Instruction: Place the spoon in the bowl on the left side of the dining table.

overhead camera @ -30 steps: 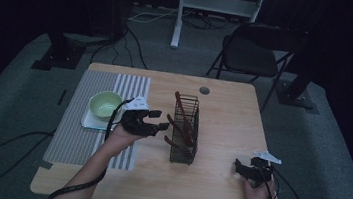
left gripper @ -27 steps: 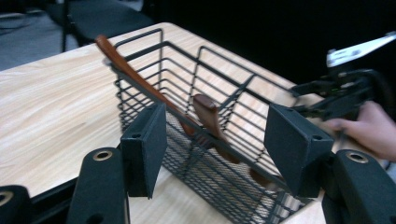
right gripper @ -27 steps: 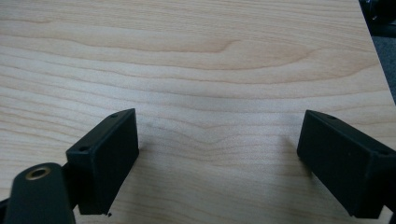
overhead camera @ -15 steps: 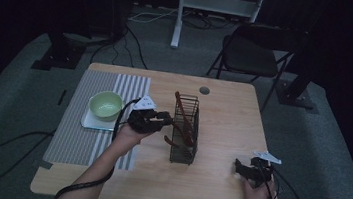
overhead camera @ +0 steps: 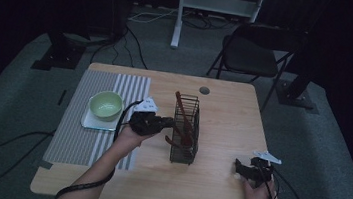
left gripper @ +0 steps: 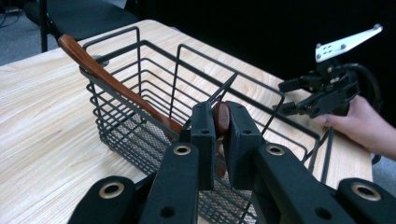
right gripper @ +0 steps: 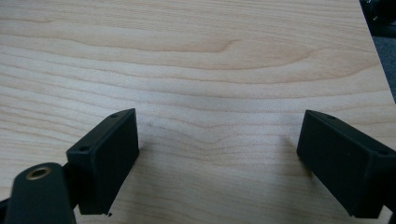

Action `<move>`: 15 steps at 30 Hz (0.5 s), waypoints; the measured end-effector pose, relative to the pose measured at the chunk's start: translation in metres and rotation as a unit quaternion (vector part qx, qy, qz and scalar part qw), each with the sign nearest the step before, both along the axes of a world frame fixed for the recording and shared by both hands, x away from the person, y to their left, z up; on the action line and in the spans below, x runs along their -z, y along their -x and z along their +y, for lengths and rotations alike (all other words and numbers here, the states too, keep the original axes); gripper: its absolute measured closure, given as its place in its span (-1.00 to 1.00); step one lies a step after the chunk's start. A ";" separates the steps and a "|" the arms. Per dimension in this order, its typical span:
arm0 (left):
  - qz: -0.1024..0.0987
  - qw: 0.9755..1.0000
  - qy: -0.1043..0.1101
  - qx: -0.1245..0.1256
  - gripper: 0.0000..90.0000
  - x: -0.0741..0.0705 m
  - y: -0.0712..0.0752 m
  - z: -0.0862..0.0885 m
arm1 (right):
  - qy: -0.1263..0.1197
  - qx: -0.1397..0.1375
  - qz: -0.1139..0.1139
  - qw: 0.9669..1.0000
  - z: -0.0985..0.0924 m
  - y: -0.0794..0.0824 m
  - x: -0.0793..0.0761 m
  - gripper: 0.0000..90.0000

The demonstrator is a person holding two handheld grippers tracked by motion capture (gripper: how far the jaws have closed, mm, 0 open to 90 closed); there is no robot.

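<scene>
A black wire basket (overhead camera: 185, 130) stands mid-table with two brown wooden utensils in it. The long utensil (left gripper: 105, 77) leans out over the basket's far corner. The end of the other wooden handle (left gripper: 222, 112) sticks up at the basket's near rim, and my left gripper (left gripper: 219, 125) is shut on it. From above, the left gripper (overhead camera: 169, 124) touches the basket's left side. My right gripper (overhead camera: 240, 167) rests open near the table's front right corner; in its own view the right gripper (right gripper: 217, 144) has just bare wood between its jaws.
A green bowl (overhead camera: 106, 105) sits on a pale square tray (overhead camera: 90, 122) on the striped mat (overhead camera: 79, 141) at the table's left. A round cable hole (overhead camera: 204, 90) is at the table's back. A folding chair (overhead camera: 249, 57) stands behind the table.
My left gripper has moved right, up to the basket, and has shut on the wooden handle. The right gripper has stayed put.
</scene>
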State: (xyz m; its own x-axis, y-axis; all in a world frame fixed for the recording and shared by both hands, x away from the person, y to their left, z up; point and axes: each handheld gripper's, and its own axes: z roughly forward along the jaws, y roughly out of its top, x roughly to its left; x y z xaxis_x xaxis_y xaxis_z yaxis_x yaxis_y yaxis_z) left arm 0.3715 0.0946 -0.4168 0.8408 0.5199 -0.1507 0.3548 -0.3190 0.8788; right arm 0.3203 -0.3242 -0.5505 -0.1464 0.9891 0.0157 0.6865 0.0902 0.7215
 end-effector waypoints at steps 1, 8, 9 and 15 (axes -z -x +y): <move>0.001 1.000 0.005 0.003 0.85 -0.001 0.001 -0.001 | 0.000 0.000 0.000 1.000 0.000 0.000 0.000 -0.73; -0.018 1.000 0.006 0.009 0.85 -0.013 0.004 -0.006 | 0.000 0.000 0.000 1.000 0.000 0.000 0.000 -0.73; -0.021 1.000 0.008 0.005 0.85 -0.015 0.004 -0.005 | 0.000 0.000 0.000 1.000 0.000 0.000 0.000 -0.73; -0.031 0.999 0.014 -0.001 0.85 -0.026 0.005 -0.003 | 0.000 0.000 0.000 1.000 0.000 0.000 0.000 -0.73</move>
